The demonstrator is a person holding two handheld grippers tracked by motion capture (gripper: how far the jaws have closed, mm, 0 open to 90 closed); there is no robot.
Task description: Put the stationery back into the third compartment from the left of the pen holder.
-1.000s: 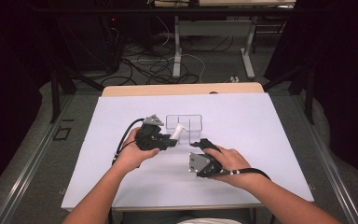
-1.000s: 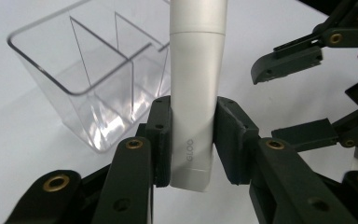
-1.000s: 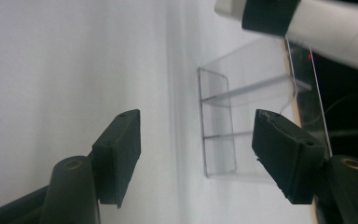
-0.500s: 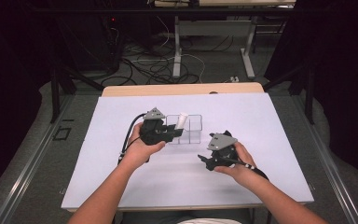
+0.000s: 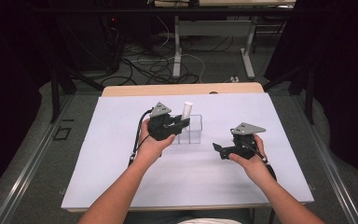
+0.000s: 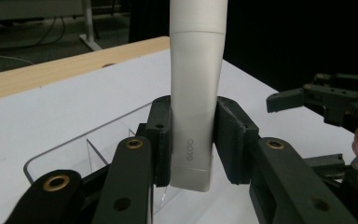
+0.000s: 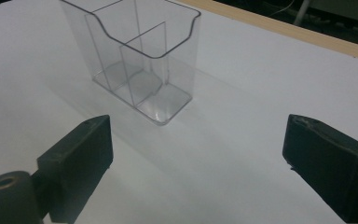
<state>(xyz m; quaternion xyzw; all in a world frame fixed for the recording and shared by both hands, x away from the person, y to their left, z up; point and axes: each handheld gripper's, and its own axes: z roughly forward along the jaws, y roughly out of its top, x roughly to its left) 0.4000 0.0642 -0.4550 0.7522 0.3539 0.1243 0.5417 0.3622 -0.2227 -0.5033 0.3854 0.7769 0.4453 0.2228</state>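
Two grippers, one glue stick over the clear box

Your left gripper (image 5: 179,124) is clamped on a white glue stick (image 5: 186,112), both pads pressed flat against its lower body, and it holds the stick upright above the clear plastic organizer (image 5: 193,133) near the middle of the white table (image 5: 121,186). Your right gripper (image 5: 220,149) sits to the right of the organizer, well apart from it, jaws spread wide with nothing between them.
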